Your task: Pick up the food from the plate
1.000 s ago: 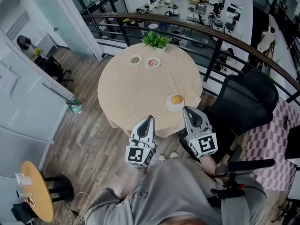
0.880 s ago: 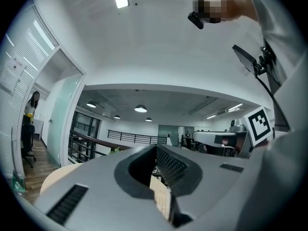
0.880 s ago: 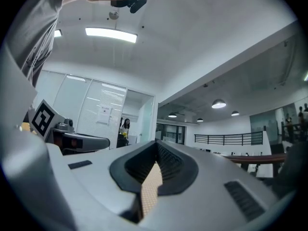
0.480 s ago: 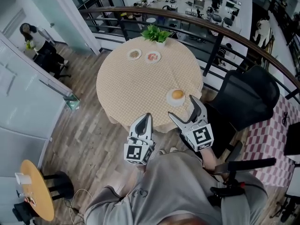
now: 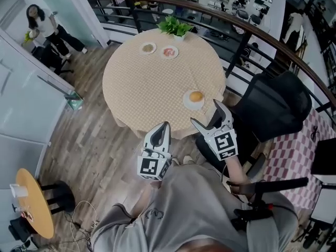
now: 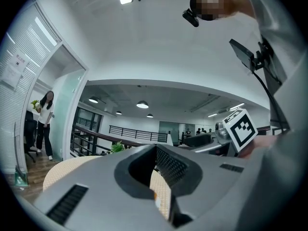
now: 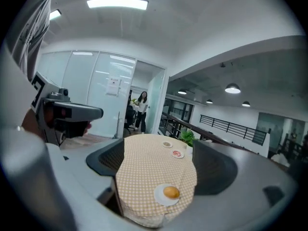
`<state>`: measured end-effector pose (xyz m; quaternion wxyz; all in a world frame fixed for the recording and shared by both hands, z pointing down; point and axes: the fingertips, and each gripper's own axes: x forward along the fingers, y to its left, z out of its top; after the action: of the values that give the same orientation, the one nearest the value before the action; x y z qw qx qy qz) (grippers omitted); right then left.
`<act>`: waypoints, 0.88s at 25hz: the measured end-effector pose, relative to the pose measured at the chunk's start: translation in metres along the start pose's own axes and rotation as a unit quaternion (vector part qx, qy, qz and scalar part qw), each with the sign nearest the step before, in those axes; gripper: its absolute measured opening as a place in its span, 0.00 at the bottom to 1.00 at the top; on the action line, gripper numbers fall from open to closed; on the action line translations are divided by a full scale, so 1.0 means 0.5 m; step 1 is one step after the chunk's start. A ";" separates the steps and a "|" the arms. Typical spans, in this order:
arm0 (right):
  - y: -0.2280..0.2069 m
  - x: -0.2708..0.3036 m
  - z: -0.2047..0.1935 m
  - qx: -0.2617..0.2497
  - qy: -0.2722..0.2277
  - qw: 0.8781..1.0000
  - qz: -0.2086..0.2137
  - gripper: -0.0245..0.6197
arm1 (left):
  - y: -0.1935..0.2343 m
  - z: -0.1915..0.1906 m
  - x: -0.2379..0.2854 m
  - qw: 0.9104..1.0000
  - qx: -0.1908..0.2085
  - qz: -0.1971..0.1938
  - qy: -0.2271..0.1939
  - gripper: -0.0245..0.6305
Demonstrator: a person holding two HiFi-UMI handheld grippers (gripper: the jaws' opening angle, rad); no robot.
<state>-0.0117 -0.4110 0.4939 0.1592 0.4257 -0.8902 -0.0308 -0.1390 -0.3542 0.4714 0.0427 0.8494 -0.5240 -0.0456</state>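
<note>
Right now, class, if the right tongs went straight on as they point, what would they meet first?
Probably the bun on its white plate at the near edge of the table; depth is unclear.

Bare cloth covers the table [image 5: 152, 83] from its near edge to the plate [image 5: 186, 103], leaving the approach from the near side open. A black chair [image 5: 275, 112] crowds the plate's right. Two small dishes [image 5: 148, 48] [image 5: 169, 51] and a plant [image 5: 176, 26] stand at the far edge, well apart from the plate, with the railing [image 5: 241, 51] behind.
</note>
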 end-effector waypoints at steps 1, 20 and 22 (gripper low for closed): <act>-0.002 0.006 -0.013 -0.016 0.016 1.000 0.003 0.70 | -0.001 -0.001 -0.001 1.000 0.000 0.000 0.000 0.05; -0.055 0.211 -0.342 -0.361 0.255 0.892 0.097 0.69 | 0.062 0.011 -0.065 0.998 0.020 0.062 0.004 0.05; -0.063 0.232 -0.376 -0.386 0.271 0.875 0.109 0.69 | 0.063 0.011 -0.065 0.998 0.021 0.062 0.006 0.05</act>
<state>0.0016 -0.5049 0.6958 0.5480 0.2222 -0.7706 -0.2378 -0.1821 -0.3391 0.4706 0.0307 0.8160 -0.5766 -0.0271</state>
